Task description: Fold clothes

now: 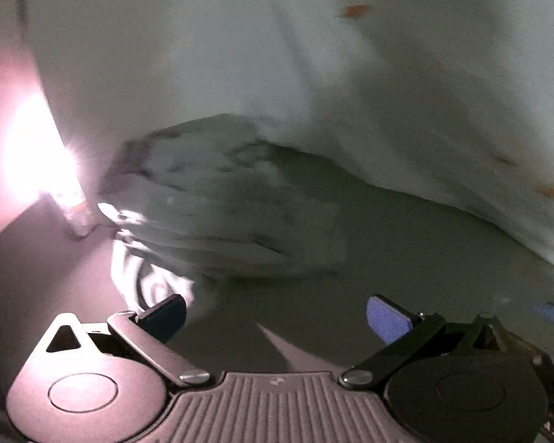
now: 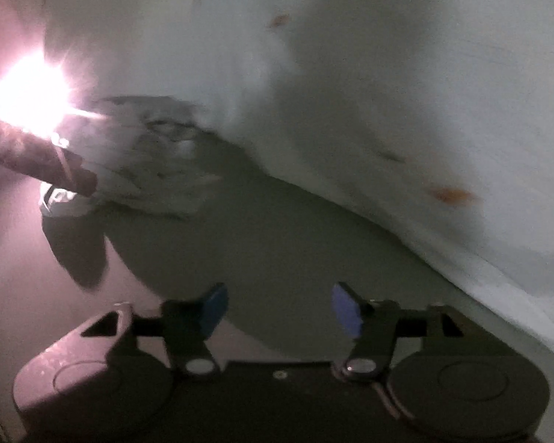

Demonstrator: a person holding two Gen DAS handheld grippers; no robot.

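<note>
Both views are dim and blurred, with a strong pinkish glare [image 1: 37, 155] burning out the left side of each. In the left wrist view, the left tool [image 1: 277, 317] sits low over the smooth grey tabletop [image 1: 369, 258] with its jaws spread wide apart and nothing between them; one blue-padded fingertip [image 1: 387, 319] shows clearly on the right, the other is dark. Ahead of it, a large pale cloth [image 1: 351, 92] with small orange marks [image 1: 356, 10] fills the upper and right part of the picture, its lower edge curving down toward the right and its surface lifted in a broad arch above the tabletop. Under that arch, well ahead of the tool, lies a crumpled bundle of grey-white fabric [image 1: 218, 199], bunched and wrinkled, resting on the tabletop; whether it is part of the same cloth cannot be told. In the right wrist view, the right tool [image 2: 280, 308] is likewise spread open and empty above the tabletop [image 2: 277, 240], with its blue pads [image 2: 345, 310] facing each other across a clear gap. The same pale cloth [image 2: 387, 92] sweeps across the top and right, an orange mark [image 2: 450, 195] near its lower edge. The wrinkled bundle [image 2: 155, 162] sits to the upper left, and a dark, blurred arm-like shape [image 2: 37, 158] reaches in from the left edge, its tip just beside the bundle.
</note>
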